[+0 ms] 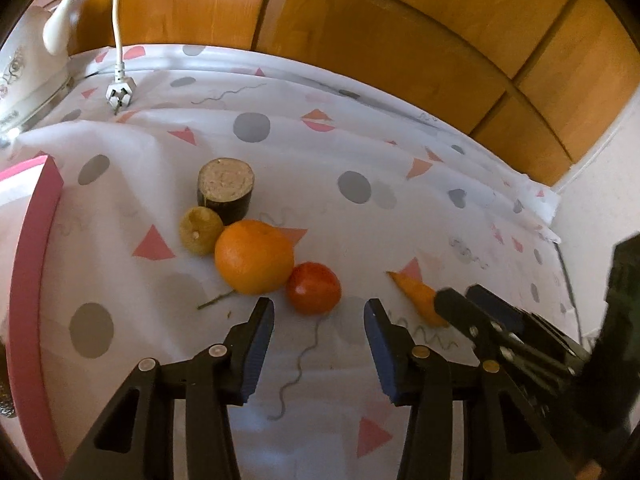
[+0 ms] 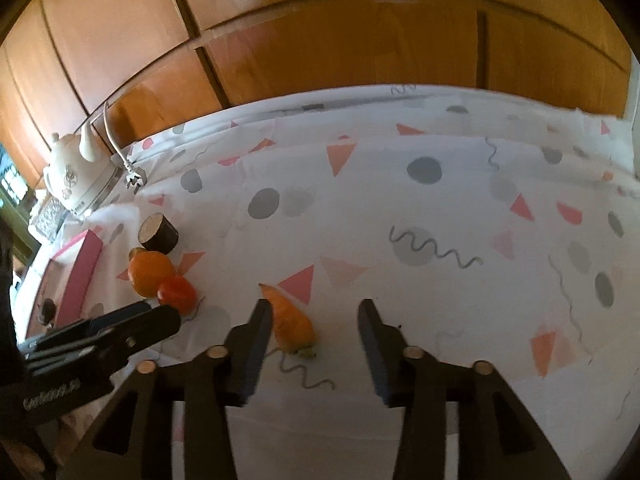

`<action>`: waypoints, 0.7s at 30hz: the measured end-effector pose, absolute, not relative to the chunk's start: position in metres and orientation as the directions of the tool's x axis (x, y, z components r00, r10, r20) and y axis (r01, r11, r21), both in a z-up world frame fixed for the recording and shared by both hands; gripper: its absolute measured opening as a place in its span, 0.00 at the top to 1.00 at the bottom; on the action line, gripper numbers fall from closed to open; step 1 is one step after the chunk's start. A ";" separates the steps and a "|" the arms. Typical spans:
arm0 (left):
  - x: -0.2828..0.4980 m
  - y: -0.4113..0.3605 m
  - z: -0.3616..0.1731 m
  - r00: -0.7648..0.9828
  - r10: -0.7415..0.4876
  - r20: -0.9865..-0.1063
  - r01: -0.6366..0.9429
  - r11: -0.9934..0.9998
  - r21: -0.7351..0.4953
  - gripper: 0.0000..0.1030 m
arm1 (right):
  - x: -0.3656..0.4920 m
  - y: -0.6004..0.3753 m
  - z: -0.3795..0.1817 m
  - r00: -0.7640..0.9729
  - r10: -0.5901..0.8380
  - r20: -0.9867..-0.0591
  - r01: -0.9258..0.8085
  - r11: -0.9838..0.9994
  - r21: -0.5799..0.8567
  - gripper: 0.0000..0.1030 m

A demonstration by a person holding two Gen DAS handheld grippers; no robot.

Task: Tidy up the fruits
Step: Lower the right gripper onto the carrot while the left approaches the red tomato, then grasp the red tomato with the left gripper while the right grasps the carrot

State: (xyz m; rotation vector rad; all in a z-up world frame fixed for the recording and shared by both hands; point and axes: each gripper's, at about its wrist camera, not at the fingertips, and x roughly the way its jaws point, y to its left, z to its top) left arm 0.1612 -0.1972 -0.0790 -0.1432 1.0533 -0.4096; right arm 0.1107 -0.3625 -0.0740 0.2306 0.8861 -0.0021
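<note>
A red tomato (image 1: 314, 288) lies on the patterned cloth just beyond the fingertips of my left gripper (image 1: 319, 320), which is open and holds nothing. Behind the tomato and touching it is an orange (image 1: 254, 256), then a small yellow fruit (image 1: 200, 230) and a dark cut cylinder (image 1: 226, 190). A carrot piece (image 2: 290, 322) lies on the cloth inside my open right gripper (image 2: 314, 312), close against its left finger and well apart from the right one. In the right wrist view the left gripper (image 2: 160, 314) reaches in beside the tomato (image 2: 176, 294) and the orange (image 2: 150, 272).
A pink box (image 1: 32, 240) stands at the left edge of the cloth. A white kettle (image 1: 24, 68) and a loose plug (image 1: 120, 94) sit at the back left. Wooden cabinet doors (image 2: 320, 40) close off the back. The cloth to the right of the carrot is bare (image 2: 460, 280).
</note>
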 end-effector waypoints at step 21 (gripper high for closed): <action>0.104 -0.145 -0.080 0.488 -0.395 -0.778 0.320 0.911 -0.261 0.73 | 0.119 -0.331 -0.084 0.570 0.048 -0.820 -0.049 0.998 0.025 0.79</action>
